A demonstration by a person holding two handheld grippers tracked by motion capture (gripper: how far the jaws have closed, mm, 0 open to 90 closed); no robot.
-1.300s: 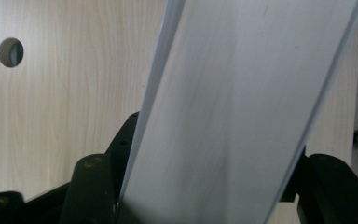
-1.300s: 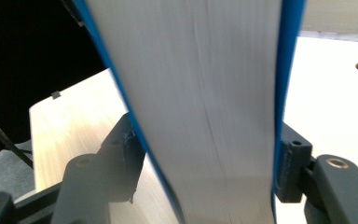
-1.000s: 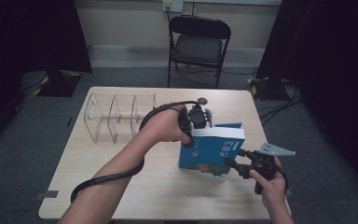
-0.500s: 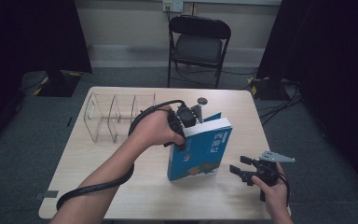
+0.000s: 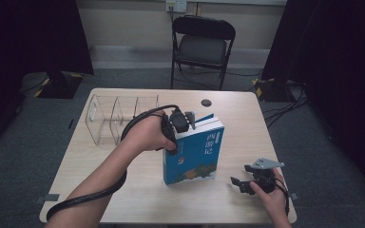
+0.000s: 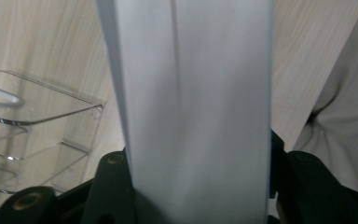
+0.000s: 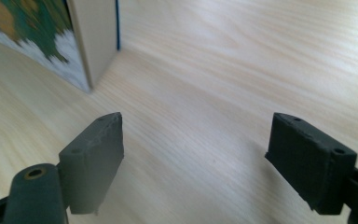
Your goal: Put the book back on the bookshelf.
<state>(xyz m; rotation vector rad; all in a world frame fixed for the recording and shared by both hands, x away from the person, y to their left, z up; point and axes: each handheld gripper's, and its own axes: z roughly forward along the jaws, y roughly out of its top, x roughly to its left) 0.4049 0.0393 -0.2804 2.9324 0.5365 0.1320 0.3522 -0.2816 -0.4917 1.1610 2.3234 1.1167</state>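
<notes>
At a pale wooden table (image 5: pixel 123 190), the left tool (image 5: pixel 183 122) is clamping the top edge of a blue paperback book with white lettering and a green-and-gold cover picture (image 5: pixel 195 154), holding it upright on its lower edge near the middle of the table; its jaws have just been easing slightly wider, yet in the left gripper view the book's pale page edge (image 6: pixel 196 112) is sitting between the two black jaws, and both are pressing against it. A clear acrylic divided organiser (image 5: pixel 111 118) is standing just beside the left hand (image 5: pixel 145 135). The right tool (image 5: pixel 247 183) is hovering low over the table to the right of the book, apart from it, its jaws having just been opening and now standing wide with nothing between them.
</notes>
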